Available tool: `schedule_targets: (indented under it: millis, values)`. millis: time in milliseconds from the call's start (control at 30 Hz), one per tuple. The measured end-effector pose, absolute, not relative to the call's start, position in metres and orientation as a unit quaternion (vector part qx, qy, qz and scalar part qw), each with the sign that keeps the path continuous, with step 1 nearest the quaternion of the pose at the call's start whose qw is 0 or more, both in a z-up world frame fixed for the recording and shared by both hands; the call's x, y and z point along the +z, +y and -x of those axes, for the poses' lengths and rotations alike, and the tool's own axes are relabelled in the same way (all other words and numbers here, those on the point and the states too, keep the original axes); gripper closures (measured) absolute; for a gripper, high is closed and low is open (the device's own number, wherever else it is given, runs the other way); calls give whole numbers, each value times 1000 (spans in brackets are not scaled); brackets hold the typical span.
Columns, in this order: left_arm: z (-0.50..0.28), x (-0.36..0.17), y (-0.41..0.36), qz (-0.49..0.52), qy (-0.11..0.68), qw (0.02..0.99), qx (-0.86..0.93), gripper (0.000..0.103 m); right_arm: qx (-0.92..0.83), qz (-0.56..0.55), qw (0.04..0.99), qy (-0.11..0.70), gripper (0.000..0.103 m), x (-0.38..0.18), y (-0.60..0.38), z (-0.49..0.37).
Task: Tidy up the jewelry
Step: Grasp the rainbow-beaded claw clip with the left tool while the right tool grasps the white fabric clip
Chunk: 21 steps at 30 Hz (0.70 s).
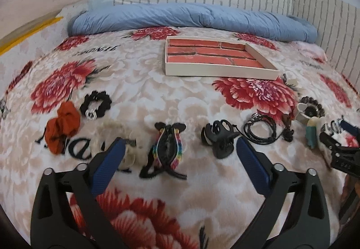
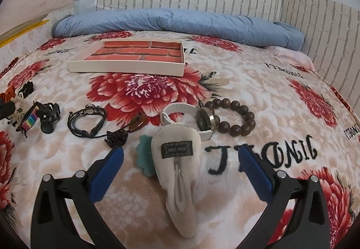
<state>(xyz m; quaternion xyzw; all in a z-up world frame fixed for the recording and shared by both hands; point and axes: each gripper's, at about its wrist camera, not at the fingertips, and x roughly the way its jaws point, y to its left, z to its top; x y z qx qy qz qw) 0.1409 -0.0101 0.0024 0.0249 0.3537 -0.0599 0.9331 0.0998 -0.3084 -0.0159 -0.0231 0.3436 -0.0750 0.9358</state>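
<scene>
A shallow cream tray (image 1: 219,73) with a red brick-print floor lies on the bed; it also shows in the right wrist view (image 2: 126,67). My left gripper (image 1: 180,144) is open, its jaws either side of a rainbow woven clip (image 1: 167,147) and just above it. A black claw clip (image 1: 219,136), black cord bracelet (image 1: 262,128), orange scrunchie (image 1: 63,126) and black scrunchie (image 1: 95,104) lie in a row. My right gripper (image 2: 180,154) is open around a cream fabric hair clip (image 2: 180,172). A white watch (image 2: 191,118) and wooden bead bracelet (image 2: 234,117) lie beyond.
A floral blanket (image 2: 270,103) covers the bed. A rolled blue quilt (image 1: 191,17) lies along the white brick-pattern wall behind the tray. A teal piece (image 2: 146,159) lies beside the cream clip. A cream fluffy item (image 1: 112,130) sits under my left finger.
</scene>
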Motion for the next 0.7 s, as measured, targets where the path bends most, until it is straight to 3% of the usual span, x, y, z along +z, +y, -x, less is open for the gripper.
schedule_targets:
  millis: [67, 200, 500, 567, 700]
  values:
    - [-147, -2, -12, -36, 358, 931, -54, 14, -75, 17, 936, 345, 4, -17, -311, -103]
    - [-158, -19, -7, -28, 389, 919, -59, 33, -75, 6, 934, 349, 4, -21, -316, -107]
    - [-175, -36, 0, -18, 411, 910, -55, 34, -74, -4, 928, 364, 5, -31, -320, -114]
    - [-178, -39, -2, -23, 415, 908, -54, 37, -70, -4, 926, 370, 13, -33, -320, -116]
    - [-184, -44, -3, -26, 426, 902, -56, 42, -67, 0, 922, 381, 17, -35, -318, -119]
